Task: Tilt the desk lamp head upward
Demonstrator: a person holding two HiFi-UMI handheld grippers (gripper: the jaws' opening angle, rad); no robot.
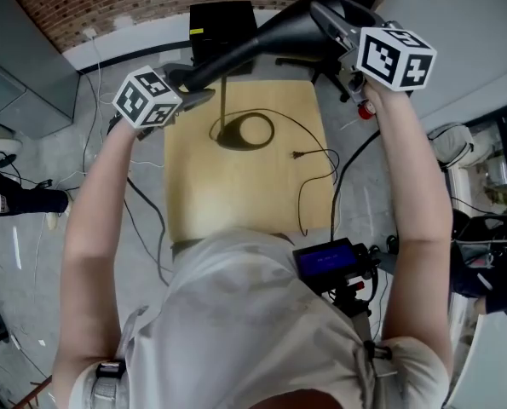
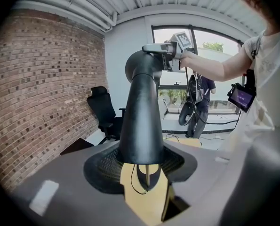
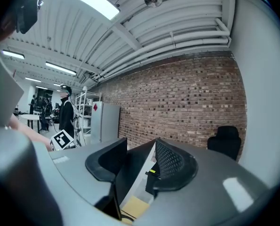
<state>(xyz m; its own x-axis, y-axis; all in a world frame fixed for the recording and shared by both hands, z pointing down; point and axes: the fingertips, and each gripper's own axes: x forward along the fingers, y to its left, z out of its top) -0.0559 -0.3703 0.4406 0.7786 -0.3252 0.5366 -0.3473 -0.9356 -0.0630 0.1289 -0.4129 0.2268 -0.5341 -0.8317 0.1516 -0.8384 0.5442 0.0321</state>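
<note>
Table: a pale wooden table (image 1: pixel 236 194) stands just ahead of the person, with a small blue screen (image 1: pixel 325 261) at its near right corner.
Cord: a loose black cord (image 1: pixel 302 211) trails over the right half of the table, unplugged.
Lamp foot: a dark ring base (image 1: pixel 226 136) rests near the far edge of the table, and a thin stem (image 1: pixel 223 100) rises from it.
Lamp head: the long black cone (image 1: pixel 270 41) sits on top of the stem. Its long axis runs from low on the left to high on the right, above the far edge of the table.
Left gripper: the left gripper (image 1: pixel 187 83) is clamped on the narrow lower end of the lamp head, just beside the stem joint. The cone rises straight out from between its pads.
Right gripper: the right gripper (image 1: pixel 337 22) is closed on the wide far end, with black lamp body between its jaws.
Key relation: the pivot appears to lie at the left gripper, so the right one looks better placed to raise the free end.
Room: there is open air above the lamp head. A black box (image 1: pixel 223 24) stands on the floor beyond the table, below the path of the tilt.
</note>
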